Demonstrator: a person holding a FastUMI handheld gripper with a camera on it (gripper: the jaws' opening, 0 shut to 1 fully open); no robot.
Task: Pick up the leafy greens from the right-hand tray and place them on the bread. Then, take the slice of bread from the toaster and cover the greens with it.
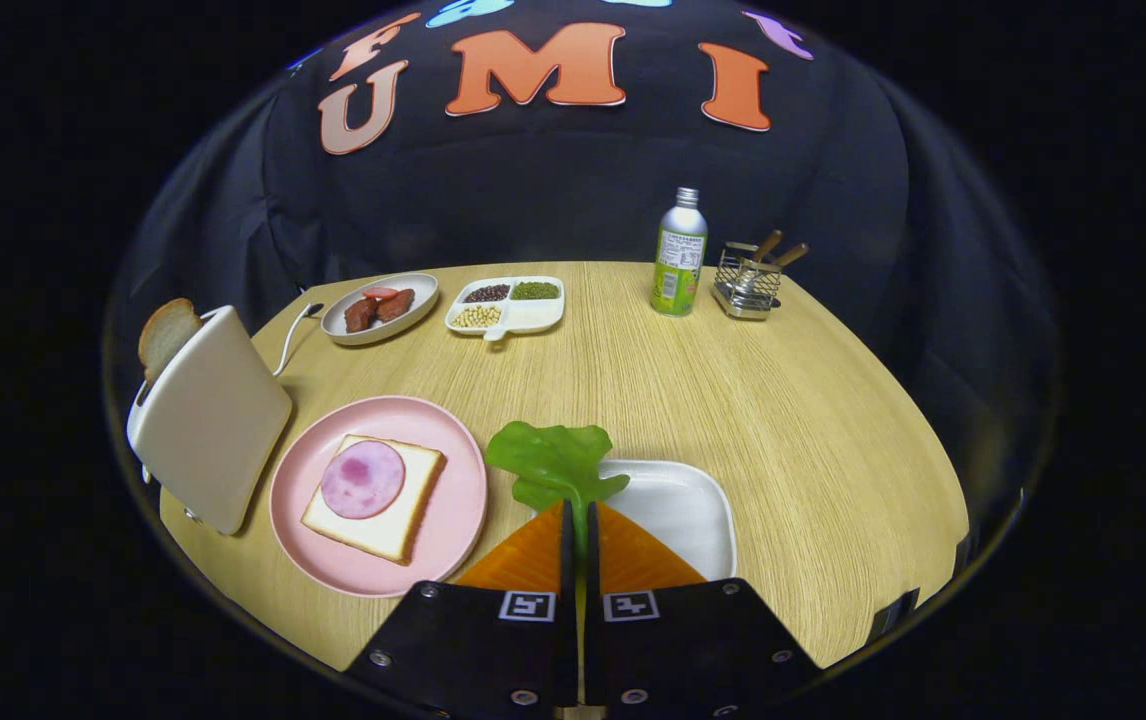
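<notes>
Green leaf (pixel 553 462) pinched above white tray (pixel 678 510)

Greens' stem (pixel 579 520) hidden betw. jaws

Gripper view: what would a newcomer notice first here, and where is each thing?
First the leafy greens, their stem pinched between the two fingers of the closed claw above the white tray. Next, left of the fingers, the pink plate with a slice of bread topped by a round of ham. Further left, the toaster with another slice sticking out.
</notes>
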